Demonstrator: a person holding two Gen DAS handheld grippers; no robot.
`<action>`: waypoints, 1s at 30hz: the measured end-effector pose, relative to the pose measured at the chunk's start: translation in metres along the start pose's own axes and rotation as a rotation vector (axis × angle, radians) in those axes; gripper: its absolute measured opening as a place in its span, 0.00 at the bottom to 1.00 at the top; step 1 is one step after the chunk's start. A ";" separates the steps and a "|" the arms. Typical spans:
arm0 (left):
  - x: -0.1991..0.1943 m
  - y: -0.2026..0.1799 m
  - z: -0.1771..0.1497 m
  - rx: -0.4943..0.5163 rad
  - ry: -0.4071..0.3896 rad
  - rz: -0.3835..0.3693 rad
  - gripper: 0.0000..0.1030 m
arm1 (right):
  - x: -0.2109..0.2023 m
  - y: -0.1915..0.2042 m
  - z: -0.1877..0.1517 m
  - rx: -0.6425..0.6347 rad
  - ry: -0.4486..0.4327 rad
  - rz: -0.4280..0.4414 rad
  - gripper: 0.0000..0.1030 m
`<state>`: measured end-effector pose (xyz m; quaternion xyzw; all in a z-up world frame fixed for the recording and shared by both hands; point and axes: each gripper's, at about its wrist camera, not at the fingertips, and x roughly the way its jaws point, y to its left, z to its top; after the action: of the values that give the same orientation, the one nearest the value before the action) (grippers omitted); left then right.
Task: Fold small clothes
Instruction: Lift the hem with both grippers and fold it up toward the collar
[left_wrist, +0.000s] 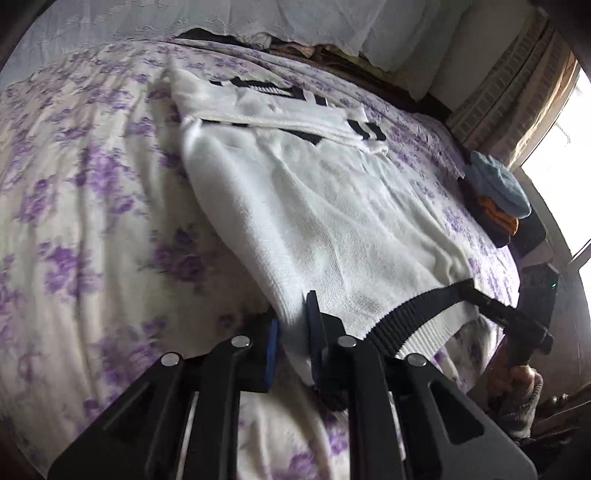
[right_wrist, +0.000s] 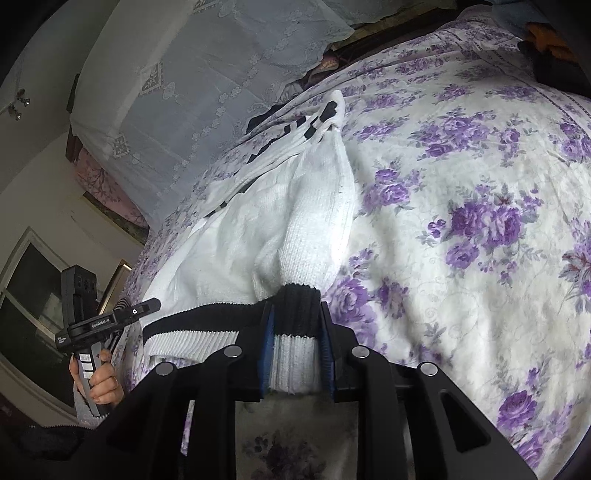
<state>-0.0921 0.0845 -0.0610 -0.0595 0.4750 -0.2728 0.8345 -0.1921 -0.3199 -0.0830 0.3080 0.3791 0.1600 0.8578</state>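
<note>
Gripping sweater (left_wrist: 314, 206) hem at bed (left_wrist: 92, 184) near edge: left gripper (left_wrist: 291, 347) clamped on white corner, right gripper (right_wrist: 297, 354) on black-banded rib. Next, you lift both evenly, fold hem toward collar.

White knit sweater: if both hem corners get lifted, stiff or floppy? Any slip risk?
Likely floppy: the white knit sweater already sags in soft folds on the floral bedspread. Probably light but bulky; the ribbed hem bunches thick between the right hand-held gripper pads. Slip seems unlikely, since the ribbing looks grippy.
</note>
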 end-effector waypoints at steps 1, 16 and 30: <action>-0.005 0.003 0.000 -0.005 0.002 0.001 0.14 | 0.002 0.004 -0.001 -0.019 0.010 -0.005 0.27; 0.018 -0.024 -0.024 0.120 -0.006 0.168 0.79 | 0.016 0.013 0.000 -0.034 0.038 -0.008 0.32; 0.024 -0.030 -0.023 0.112 0.030 0.044 0.14 | 0.007 0.012 0.003 -0.027 -0.005 0.024 0.21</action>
<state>-0.1139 0.0504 -0.0807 0.0021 0.4727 -0.2813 0.8351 -0.1859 -0.3083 -0.0779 0.3013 0.3710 0.1746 0.8609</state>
